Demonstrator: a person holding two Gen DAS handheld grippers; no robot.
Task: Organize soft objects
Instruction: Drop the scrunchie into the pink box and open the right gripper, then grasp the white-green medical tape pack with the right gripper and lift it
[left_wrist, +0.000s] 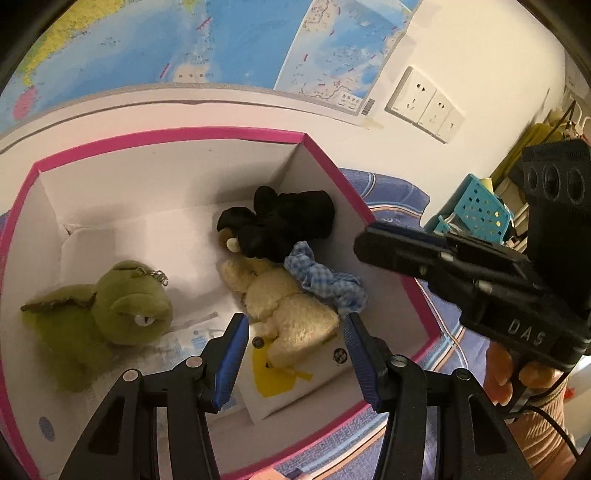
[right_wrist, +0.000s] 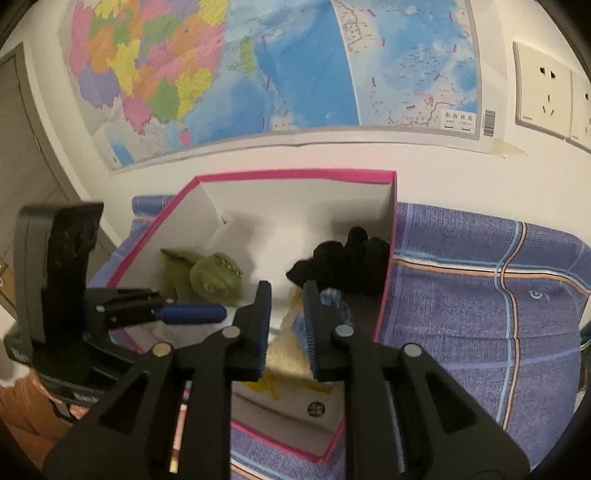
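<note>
Left tool (left_wrist: 293, 345) spread wide over pink box (left_wrist: 332, 166) — green plush (left_wrist: 110, 306), cream plush (left_wrist: 291, 314), black cloth (left_wrist: 280, 221) inside.

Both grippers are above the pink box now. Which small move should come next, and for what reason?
Probably lift both grippers away. The green plush, cream plush, black cloth and checked scrunchie already lie inside the pink box; the left gripper and right gripper are open and hold nothing.

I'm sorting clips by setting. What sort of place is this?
Probably a bedroom or study at home: a wall map and wall sockets behind, a purple checked cloth under a pink-rimmed box of plush toys.
</note>
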